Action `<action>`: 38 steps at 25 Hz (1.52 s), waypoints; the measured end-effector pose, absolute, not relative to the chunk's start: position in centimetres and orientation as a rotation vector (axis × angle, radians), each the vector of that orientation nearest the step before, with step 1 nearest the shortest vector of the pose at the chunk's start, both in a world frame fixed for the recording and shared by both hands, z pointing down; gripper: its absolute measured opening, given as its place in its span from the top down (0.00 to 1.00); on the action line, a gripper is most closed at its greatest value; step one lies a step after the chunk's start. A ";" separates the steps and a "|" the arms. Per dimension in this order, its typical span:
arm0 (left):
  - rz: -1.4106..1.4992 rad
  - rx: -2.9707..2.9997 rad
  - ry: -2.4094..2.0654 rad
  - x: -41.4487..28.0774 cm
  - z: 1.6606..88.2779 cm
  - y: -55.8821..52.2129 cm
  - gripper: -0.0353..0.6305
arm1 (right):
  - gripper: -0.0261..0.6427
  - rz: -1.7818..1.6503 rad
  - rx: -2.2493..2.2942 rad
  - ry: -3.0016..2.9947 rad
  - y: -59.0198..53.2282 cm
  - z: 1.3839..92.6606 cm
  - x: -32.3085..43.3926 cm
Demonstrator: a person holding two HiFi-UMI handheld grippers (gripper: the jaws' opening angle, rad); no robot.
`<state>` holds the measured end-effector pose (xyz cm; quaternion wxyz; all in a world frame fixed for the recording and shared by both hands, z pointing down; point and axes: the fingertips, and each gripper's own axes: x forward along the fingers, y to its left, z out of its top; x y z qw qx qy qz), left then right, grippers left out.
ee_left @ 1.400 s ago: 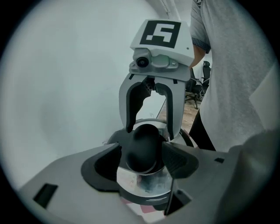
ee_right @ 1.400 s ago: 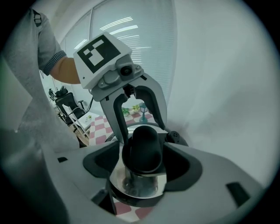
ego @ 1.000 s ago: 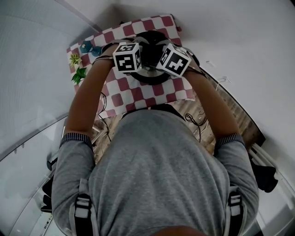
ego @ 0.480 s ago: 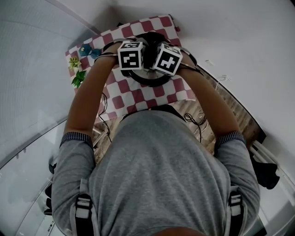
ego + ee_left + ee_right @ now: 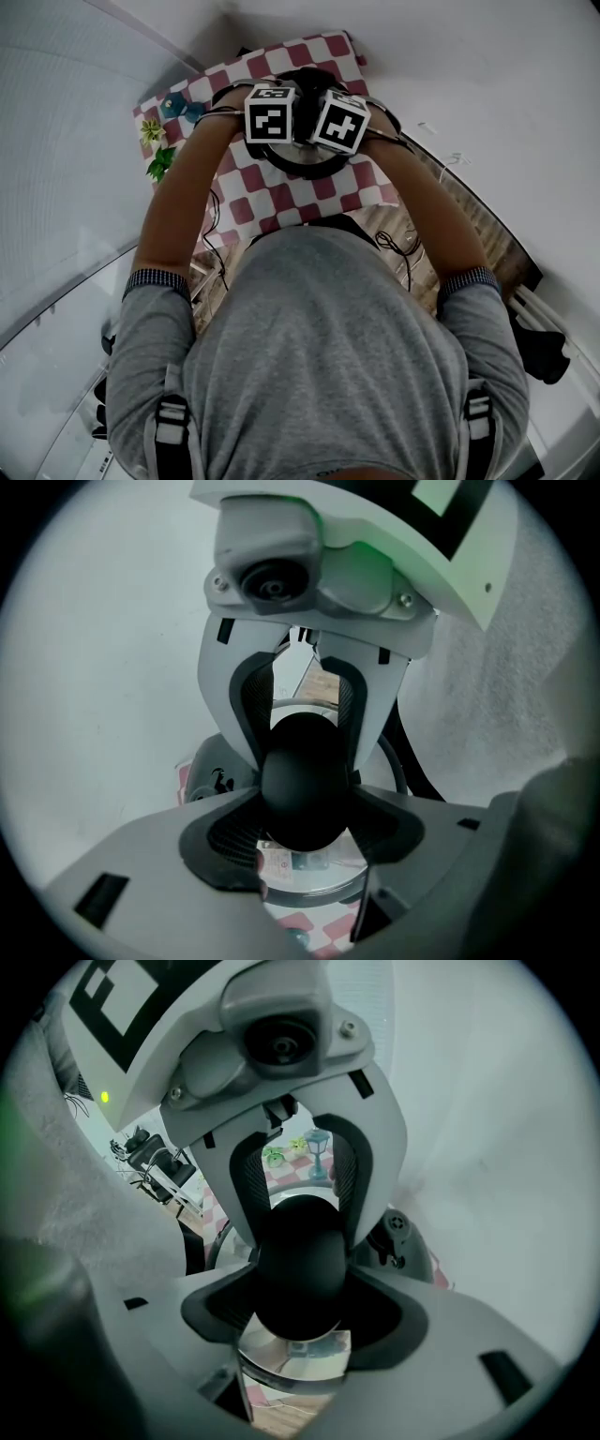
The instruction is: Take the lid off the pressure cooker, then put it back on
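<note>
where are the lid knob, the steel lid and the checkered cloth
lid knob (image 5: pixel 302 794), left gripper view, middle of the black ball
steel lid (image 5: pixel 292 1358), right gripper view, shiny top below the knob
checkered cloth (image 5: pixel 281 199), head view, bare checks on the near side

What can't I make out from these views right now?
Head view: the marker cubes cover the top of the pressure cooker; only its rim shows.
Gripper views: the fingers of the left gripper and right gripper, which have just been closing round the lid knob, hide most of the lid; whether it is locked, cannot tell.
Head view: the ornaments on the checked cloth are too small to identify.
</note>
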<state>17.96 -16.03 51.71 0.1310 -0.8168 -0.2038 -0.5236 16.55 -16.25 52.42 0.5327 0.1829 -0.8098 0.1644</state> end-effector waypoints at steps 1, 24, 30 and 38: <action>-1.514 -2.374 -0.589 17.9 51.7 -16.0 0.50 | 0.52 0.392 0.438 -1.930 -16.2 52.4 16.5; -1.445 -2.395 -0.471 17.2 47.9 -15.2 0.50 | 0.52 0.283 0.433 -1.913 -15.4 48.8 15.8; -1.448 -2.390 -0.425 16.0 46.6 -14.9 0.50 | 0.52 0.251 0.423 -1.922 -15.0 47.5 14.6; -1.453 -2.402 -0.328 13.2 45.5 -14.6 0.50 | 0.52 0.169 0.393 -1.937 -14.7 46.4 11.7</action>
